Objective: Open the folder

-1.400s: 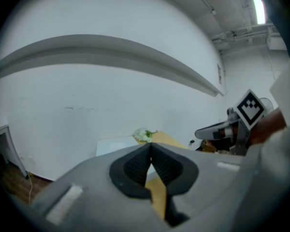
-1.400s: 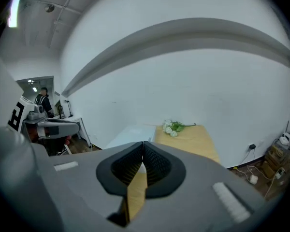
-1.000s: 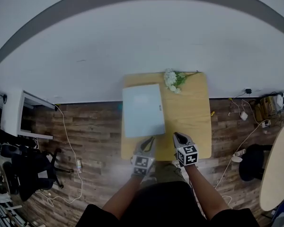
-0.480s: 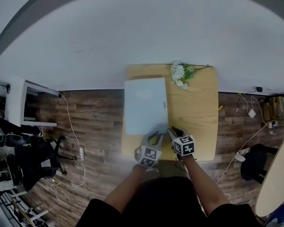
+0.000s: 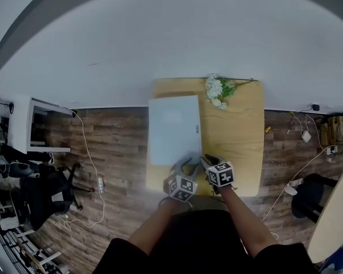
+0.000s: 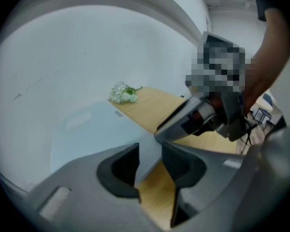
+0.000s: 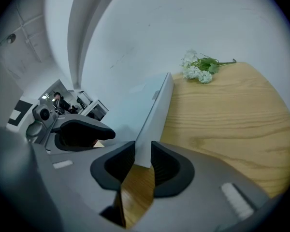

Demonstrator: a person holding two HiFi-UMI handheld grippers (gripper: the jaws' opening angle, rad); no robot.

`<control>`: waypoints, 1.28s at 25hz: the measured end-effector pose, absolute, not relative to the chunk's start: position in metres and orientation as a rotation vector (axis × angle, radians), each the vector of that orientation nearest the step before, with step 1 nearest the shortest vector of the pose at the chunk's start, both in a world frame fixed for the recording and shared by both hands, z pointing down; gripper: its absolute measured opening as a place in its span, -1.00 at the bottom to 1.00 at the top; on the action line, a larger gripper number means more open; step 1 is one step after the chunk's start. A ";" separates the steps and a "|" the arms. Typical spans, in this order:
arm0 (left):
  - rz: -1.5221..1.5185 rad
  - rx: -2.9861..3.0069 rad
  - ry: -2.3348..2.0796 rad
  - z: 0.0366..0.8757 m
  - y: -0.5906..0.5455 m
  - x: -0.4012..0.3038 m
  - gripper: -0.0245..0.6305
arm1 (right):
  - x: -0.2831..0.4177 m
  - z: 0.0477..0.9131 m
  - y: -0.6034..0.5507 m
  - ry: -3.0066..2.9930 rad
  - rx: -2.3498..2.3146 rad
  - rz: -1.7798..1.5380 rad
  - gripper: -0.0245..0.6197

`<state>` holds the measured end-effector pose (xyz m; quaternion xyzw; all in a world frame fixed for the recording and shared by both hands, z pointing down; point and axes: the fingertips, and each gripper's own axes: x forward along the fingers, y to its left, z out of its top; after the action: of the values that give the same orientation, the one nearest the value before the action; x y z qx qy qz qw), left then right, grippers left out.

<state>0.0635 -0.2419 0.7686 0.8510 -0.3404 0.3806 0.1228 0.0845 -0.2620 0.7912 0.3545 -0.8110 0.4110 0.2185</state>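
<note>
A pale blue folder [image 5: 172,129] lies shut on the left half of the wooden table [image 5: 234,136]. Both grippers sit at its near edge. My left gripper [image 5: 186,167] points at the near right corner. Its jaws are opening, and the folder [image 6: 92,129] shows through the gap with no pad touching it. My right gripper [image 5: 208,161] is just right of it, jaws also opening. The folder's thick near corner [image 7: 154,112] stands between the right gripper's [image 7: 142,164] pads, which do not visibly press on it. The right gripper [image 6: 183,122] also shows in the left gripper view.
A bunch of white flowers [image 5: 218,90] lies at the table's far right corner, against the white wall. Bare wood lies right of the folder. On the wooden floor are cables [image 5: 86,164], a black chair [image 5: 43,196] and a white shelf [image 5: 28,127] to the left.
Both grippers have moved forward and down to the folder's near edge and drawn closer together. Their jaws have gone from shut to open.
</note>
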 end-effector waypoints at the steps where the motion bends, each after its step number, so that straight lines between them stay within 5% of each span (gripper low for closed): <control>1: 1.139 2.489 -0.976 0.772 -0.241 0.064 -0.46 | 0.085 0.792 -0.262 -2.246 0.976 1.139 -0.59; 12: 1.562 2.605 -0.852 0.793 -0.234 0.073 -0.33 | 0.084 0.793 -0.264 -2.243 0.940 1.139 -0.58; 19: 1.583 2.599 -0.940 0.793 -0.246 0.071 -0.26 | 0.084 0.795 -0.265 -2.241 0.934 1.141 -0.58; 26: 1.506 2.603 -0.828 0.789 -0.244 0.075 -0.36 | 0.086 0.794 -0.264 -2.243 0.935 1.137 -0.58; 32: 1.468 2.590 -0.763 0.784 -0.237 0.079 -0.64 | 0.084 0.794 -0.262 -2.247 0.924 1.155 -0.60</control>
<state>0.0788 -0.2365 0.7842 0.8424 -0.2481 0.4772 0.0341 0.0845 -0.2624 0.7943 0.3348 -0.8141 0.4183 0.2240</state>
